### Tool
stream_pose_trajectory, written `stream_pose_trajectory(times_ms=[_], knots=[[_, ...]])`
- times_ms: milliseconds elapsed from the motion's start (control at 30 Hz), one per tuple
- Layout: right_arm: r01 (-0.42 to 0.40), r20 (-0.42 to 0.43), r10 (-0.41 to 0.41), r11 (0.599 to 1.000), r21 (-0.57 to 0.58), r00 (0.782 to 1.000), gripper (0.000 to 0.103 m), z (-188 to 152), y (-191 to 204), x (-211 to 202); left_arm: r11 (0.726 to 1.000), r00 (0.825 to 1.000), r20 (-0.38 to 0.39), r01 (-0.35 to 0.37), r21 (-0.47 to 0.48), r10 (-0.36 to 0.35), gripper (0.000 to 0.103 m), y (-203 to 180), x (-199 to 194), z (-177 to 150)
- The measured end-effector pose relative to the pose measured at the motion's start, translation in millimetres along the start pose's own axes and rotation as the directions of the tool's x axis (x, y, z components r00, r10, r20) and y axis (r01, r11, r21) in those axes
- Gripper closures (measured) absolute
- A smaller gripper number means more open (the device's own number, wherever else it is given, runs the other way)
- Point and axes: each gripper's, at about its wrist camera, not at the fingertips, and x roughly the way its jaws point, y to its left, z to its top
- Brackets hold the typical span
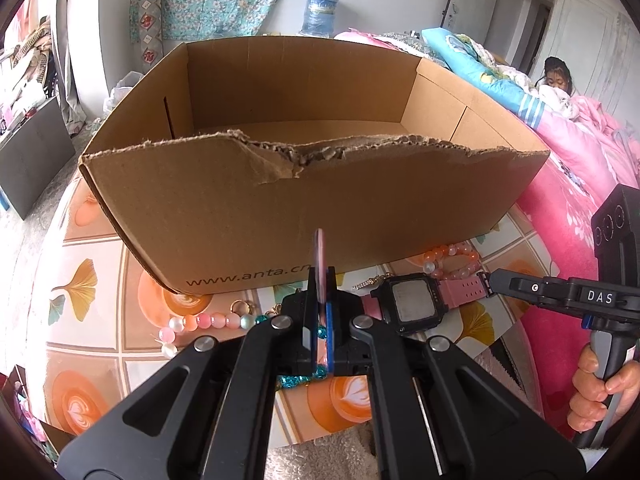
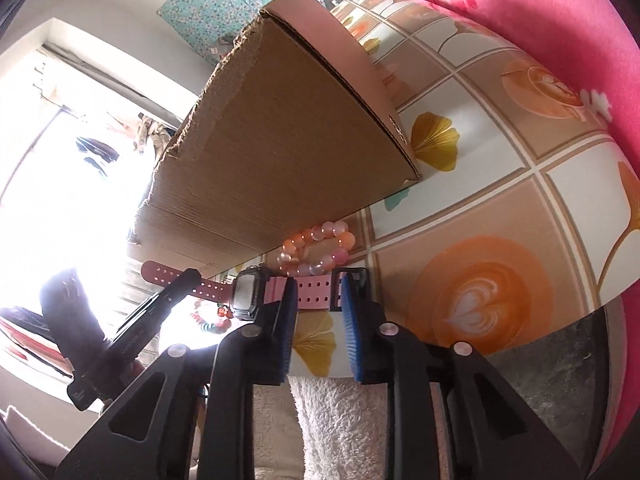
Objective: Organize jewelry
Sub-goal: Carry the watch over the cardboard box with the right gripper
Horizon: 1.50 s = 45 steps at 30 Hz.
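Observation:
A watch (image 1: pixel 412 304) with a black case and a pink strap (image 2: pixel 316 294) lies on the patterned tabletop in front of a torn cardboard box (image 1: pixel 304 200). My right gripper (image 2: pixel 318 280) straddles the buckle end of the strap. Its blue pads (image 2: pixel 350 320) stand apart, with the strap flat across the gap. In the left wrist view the right gripper (image 1: pixel 494 280) comes in from the right. My left gripper (image 1: pixel 320 280) is shut on a thin pink piece (image 1: pixel 320 256) that stands edge-on. An orange-pink bead bracelet (image 2: pixel 320 248) lies beside the watch against the box.
A pink-and-white bead string (image 1: pixel 208 322), a ring (image 1: pixel 240 306) and teal beads (image 1: pixel 296 380) lie left of the watch. A pink quilt (image 1: pixel 568 220) borders the table (image 2: pixel 500 208) on the right. A person (image 1: pixel 556 76) sits on the bed behind. A hand (image 1: pixel 596 392) holds the right gripper's handle.

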Motion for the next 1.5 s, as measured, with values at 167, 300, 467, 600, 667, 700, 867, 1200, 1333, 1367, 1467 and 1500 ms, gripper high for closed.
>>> stream_pose_trajectory(times_ms=[167,300,467,600,667,700,867,1200,1333,1367,1467,1500], knots=[[0.046,0.010,-0.046,0.999,-0.026,0.999,0.083,-4,8,-8,1.000,1.000,-0.008,-0.022,0.010,0.023,0.101,-2,0,-2],[0.084,-0.010,-0.084,0.996,0.004,0.996,0.069,-7,6,-7,0.998,0.999,-0.011,-0.051,0.025,0.051,0.101,-5,-1,-3],[0.057,-0.007,-0.056,0.998,0.034,0.998,0.060,-11,3,-10,0.996,0.998,-0.009,-0.068,0.057,0.069,0.101,-7,-2,-4],[0.150,0.044,-0.150,0.989,0.012,0.988,0.052,-3,11,-8,0.995,0.997,-0.015,-0.074,0.065,0.075,0.101,-5,0,-6],[0.186,0.057,-0.185,0.982,-0.016,0.981,0.048,0,16,-5,0.995,0.997,-0.019,-0.072,0.064,0.073,0.101,-3,1,-6],[0.201,0.060,-0.198,0.979,-0.035,0.978,0.045,1,20,-2,0.995,0.997,-0.020,-0.073,0.066,0.074,0.101,-3,2,-6],[0.159,0.032,-0.157,0.985,-0.073,0.987,0.041,7,31,14,0.996,0.998,-0.022,-0.056,0.075,0.058,0.101,-3,4,-5],[0.013,0.036,-0.016,0.996,0.084,0.999,0.061,10,4,12,0.995,0.998,-0.028,-0.050,0.091,0.053,0.101,-5,8,-3],[0.012,0.040,-0.016,0.995,0.094,0.999,0.076,8,1,14,0.994,0.998,-0.034,-0.050,0.094,0.053,0.101,-8,10,-4],[0.015,0.042,-0.019,0.995,0.095,0.999,0.078,8,0,14,0.994,0.998,-0.034,-0.049,0.093,0.053,0.101,-8,10,-4],[0.002,0.059,-0.008,0.996,0.092,0.998,0.089,8,2,9,0.995,0.998,-0.030,-0.048,0.083,0.051,0.101,-6,7,-2],[-0.004,0.067,-0.002,0.996,0.086,0.998,0.092,9,4,5,0.996,0.999,-0.025,-0.045,0.081,0.047,0.101,-5,4,-1]])
